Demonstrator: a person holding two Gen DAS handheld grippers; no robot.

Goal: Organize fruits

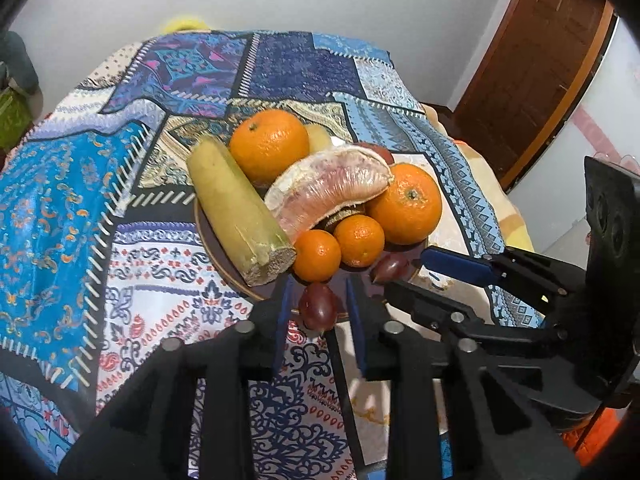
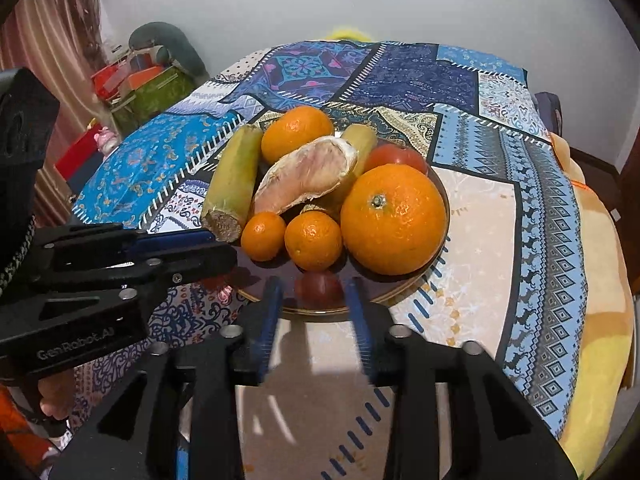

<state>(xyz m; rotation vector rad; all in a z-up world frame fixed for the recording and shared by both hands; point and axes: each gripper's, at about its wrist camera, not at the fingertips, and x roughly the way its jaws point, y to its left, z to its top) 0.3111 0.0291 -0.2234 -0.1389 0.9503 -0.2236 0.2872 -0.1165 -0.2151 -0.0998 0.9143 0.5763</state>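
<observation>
Two black tools with blue finger pads reached toward a round dark plate [image 2: 400, 292] with a gold rim, piled with fruit, on a bench draped in a blue, white and cream patchwork-print cloth [image 1: 72, 184].

In the left wrist view, the left tool [image 1: 320, 304] had its fingers spread a little on either side of a small dark-red oval fruit [image 1: 318, 306] lying at the near rim of the plate; the pads were just beside it, and I could not tell whether they touched it. The right tool [image 1: 420, 276], seen from the side at the right, reached in beside a second small dark-red fruit [image 1: 390, 268] on the plate.

In the right wrist view, the right tool [image 2: 312, 296] had its fingers parted around that dark-red fruit [image 2: 318, 286], with a gap showing on each side. The left tool [image 2: 216, 248] came in from the left, low over the plate's edge.

Behind the red fruits sat two small orange mandarins [image 1: 338, 248] side by side. A large orange [image 2: 394, 220] sat to their right, another orange [image 1: 269, 146] at the back. A pale pink peeled pomelo segment [image 1: 328, 188] lay across the middle of the heap. A thick yellow-green length of cut cane [image 1: 236, 208] leaned over the plate's left side. A red tomato-like fruit [image 2: 396, 156] showed behind the large orange.
</observation>
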